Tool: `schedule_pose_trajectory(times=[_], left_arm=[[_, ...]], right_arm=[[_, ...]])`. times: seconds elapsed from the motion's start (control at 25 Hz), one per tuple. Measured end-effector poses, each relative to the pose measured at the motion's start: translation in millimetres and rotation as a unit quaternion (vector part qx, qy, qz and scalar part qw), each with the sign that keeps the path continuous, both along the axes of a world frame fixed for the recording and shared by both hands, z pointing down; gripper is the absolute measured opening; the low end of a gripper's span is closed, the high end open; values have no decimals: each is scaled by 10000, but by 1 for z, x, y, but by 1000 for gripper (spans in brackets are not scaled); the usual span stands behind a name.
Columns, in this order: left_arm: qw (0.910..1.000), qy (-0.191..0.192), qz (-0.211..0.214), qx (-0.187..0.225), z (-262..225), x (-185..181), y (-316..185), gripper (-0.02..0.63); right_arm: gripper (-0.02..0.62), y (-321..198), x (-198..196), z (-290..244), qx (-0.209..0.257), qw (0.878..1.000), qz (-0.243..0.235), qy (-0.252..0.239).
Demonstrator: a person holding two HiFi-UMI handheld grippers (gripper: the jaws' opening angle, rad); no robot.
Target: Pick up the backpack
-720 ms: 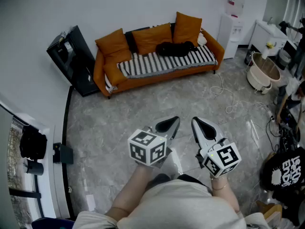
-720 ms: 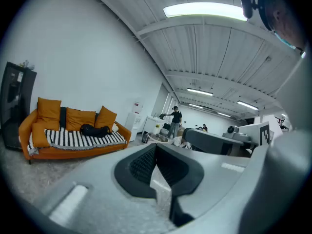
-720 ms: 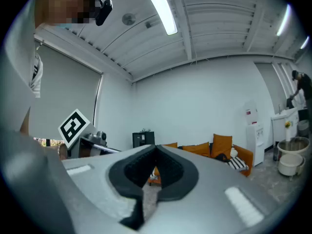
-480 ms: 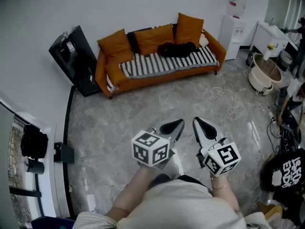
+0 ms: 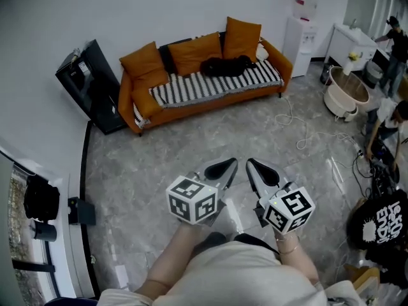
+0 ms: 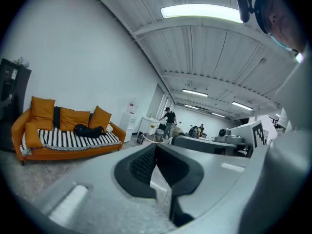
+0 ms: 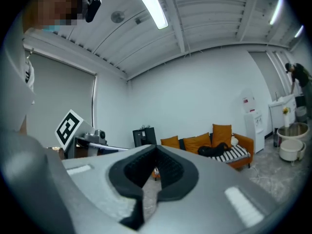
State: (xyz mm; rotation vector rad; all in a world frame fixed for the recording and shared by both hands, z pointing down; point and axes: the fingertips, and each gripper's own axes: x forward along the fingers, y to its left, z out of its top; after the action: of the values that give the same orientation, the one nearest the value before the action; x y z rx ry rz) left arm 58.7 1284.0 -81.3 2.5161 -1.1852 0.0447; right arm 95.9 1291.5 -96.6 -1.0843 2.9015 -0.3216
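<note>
Closed tip to tip and empty, the jaws of the left gripper (image 5: 223,166) and right gripper (image 5: 257,166) sit side by side near the person, above the grey floor (image 5: 159,152). Far across the room, the black backpack (image 5: 223,65) lies on the orange sofa (image 5: 282,62), right of its middle, against the back cushions.

Noted sofa (image 5: 285,64) as orange, cushions (image 5: 194,51) the same orange. Logged throw (image 5: 191,86) on seat as black-and-white stripes; backpack (image 5: 224,65) plain black. Read floor (image 5: 159,152) as grey, marbled. Marked cabinet (image 5: 89,85) black, water dispenser (image 5: 299,36) white. Found left gripper (image 5: 224,166) and right gripper (image 5: 256,166) grey-shelled with black ribbed pads; marker cubes (image 5: 191,199) white with black squares.
</note>
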Motion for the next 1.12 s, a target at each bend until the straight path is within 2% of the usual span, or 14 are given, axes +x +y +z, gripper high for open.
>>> schedule_pose_trajectory(times=[0.12, 0.28, 0.36, 0.52, 0.72, 0.84, 0.92, 1.12], left_arm=[[9999, 29, 36, -130, 12, 7, 1, 6], [9998, 60, 178, -92, 21, 21, 5, 6], [9995, 53, 280, -94, 27, 28, 8, 6], [9995, 112, 254, -163, 33, 21, -4, 6], [9989, 417, 153, -143, 32, 10, -42, 6], [9985, 461, 207, -195, 36, -1, -75, 6], [9979, 566, 257, -195, 33, -16, -102, 6], [9959, 888, 193, -38, 13, -73, -179, 5]], right_arm=[[3, 2, 4, 5, -42, 9999, -96, 73], [3, 5, 10, 7, 300, 9995, -38, 83], [3, 5, 11, 13, 322, 9994, -53, 72], [3, -6, 5, 19, 301, 9993, -112, 194], [3, -34, -15, 23, 453, 9972, -273, 531], [3, -70, -23, 27, 329, 9986, -202, 359], [3, -100, -32, 26, 260, 9993, -146, 208], [3, -177, -75, 14, 399, 9988, -1, 290]])
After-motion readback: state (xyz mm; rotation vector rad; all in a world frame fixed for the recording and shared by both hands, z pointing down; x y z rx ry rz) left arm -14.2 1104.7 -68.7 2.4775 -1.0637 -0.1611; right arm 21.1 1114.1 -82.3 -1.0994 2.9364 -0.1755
